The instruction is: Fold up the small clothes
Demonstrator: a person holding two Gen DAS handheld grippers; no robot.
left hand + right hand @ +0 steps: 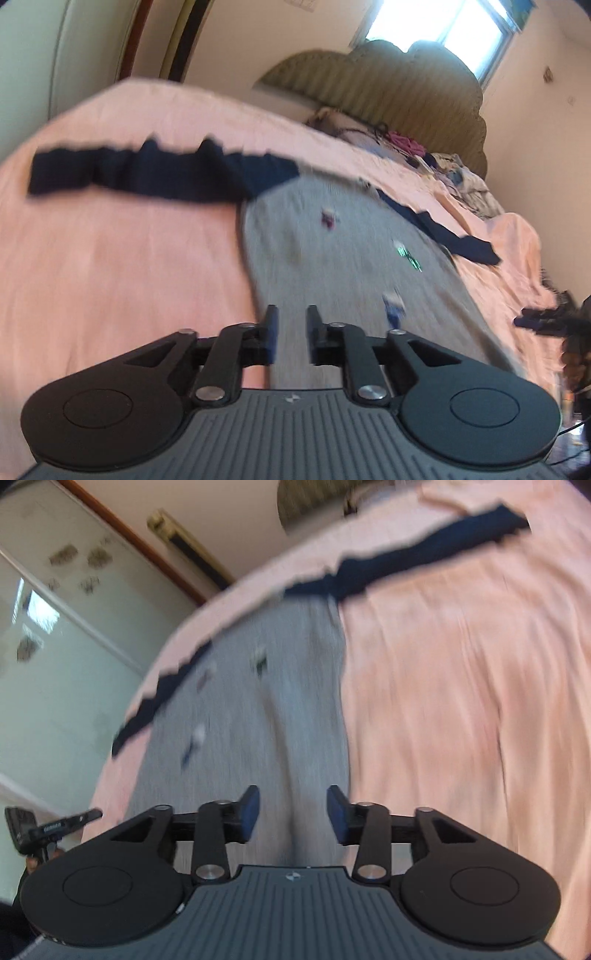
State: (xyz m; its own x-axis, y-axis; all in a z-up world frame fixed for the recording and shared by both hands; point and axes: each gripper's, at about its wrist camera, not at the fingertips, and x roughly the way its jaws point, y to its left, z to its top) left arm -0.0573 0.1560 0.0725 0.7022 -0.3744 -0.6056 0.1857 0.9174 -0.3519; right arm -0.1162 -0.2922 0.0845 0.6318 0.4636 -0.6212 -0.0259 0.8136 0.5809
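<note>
A small grey shirt (332, 266) with dark navy sleeves (147, 177) and small coloured prints lies spread flat on the pink bedsheet (110, 277). It also shows in the right wrist view (251, 716), with a lengthwise crease and one navy sleeve (417, 554) stretched to the upper right. My left gripper (291, 314) is open with a narrow gap, over the shirt's hem near its left edge. My right gripper (293, 797) is open wider, over the hem near the shirt's right edge. Both hold nothing. Both views are motion-blurred.
A pile of mixed clothes (450, 170) lies at the far side of the bed by the padded headboard (388, 81). A window (443, 29) is behind it. The other gripper shows at the right edge (546, 317). A wardrobe with glass doors (74, 646) stands beyond the bed.
</note>
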